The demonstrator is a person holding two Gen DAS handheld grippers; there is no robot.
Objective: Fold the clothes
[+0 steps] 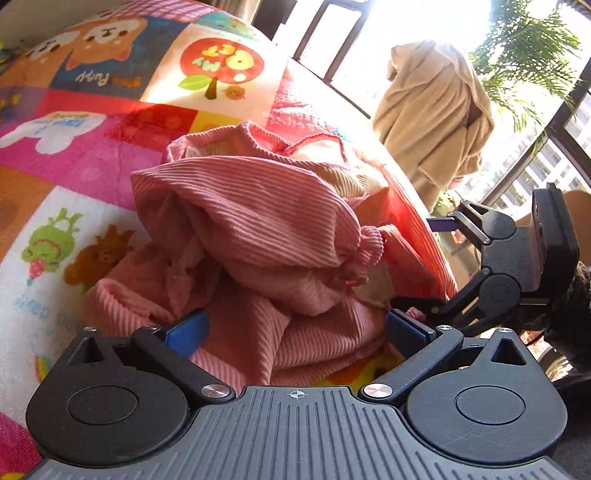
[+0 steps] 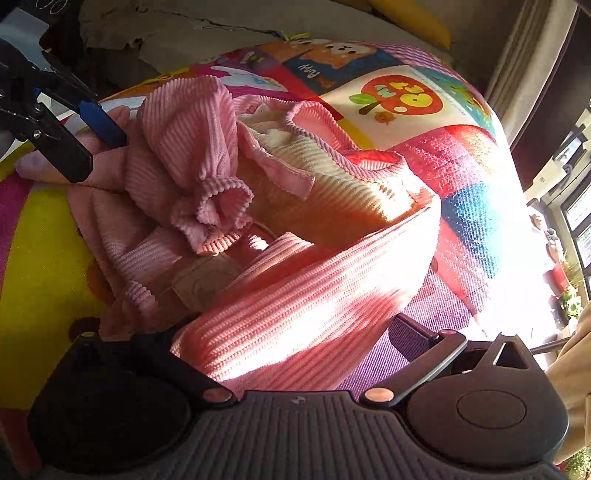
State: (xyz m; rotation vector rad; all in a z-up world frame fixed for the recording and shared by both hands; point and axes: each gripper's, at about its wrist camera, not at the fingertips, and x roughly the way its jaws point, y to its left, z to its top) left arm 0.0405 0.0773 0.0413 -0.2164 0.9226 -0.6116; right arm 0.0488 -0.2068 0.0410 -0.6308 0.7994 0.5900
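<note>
A pink ribbed knit garment [image 1: 258, 236] lies crumpled on a colourful cartoon blanket [image 1: 92, 122]; a sleeve cuff [image 2: 210, 218] is bunched on top and the cream lining [image 2: 325, 177] shows. My left gripper [image 1: 295, 328] is open, its blue pads either side of the garment's near folds. My right gripper [image 2: 291, 332] is open, with the garment's hem lying between its fingers. In the left wrist view the right gripper [image 1: 439, 266] stands wide open at the garment's right edge. In the right wrist view the left gripper [image 2: 92, 136] is at the garment's far left.
The blanket [image 2: 461, 184] covers a rounded soft surface. A beige coat [image 1: 436, 110] hangs by bright windows with a palm plant [image 1: 528, 55] behind it. A yellow cushion [image 2: 413, 14] lies at the back. Strong sunlight falls across the right side.
</note>
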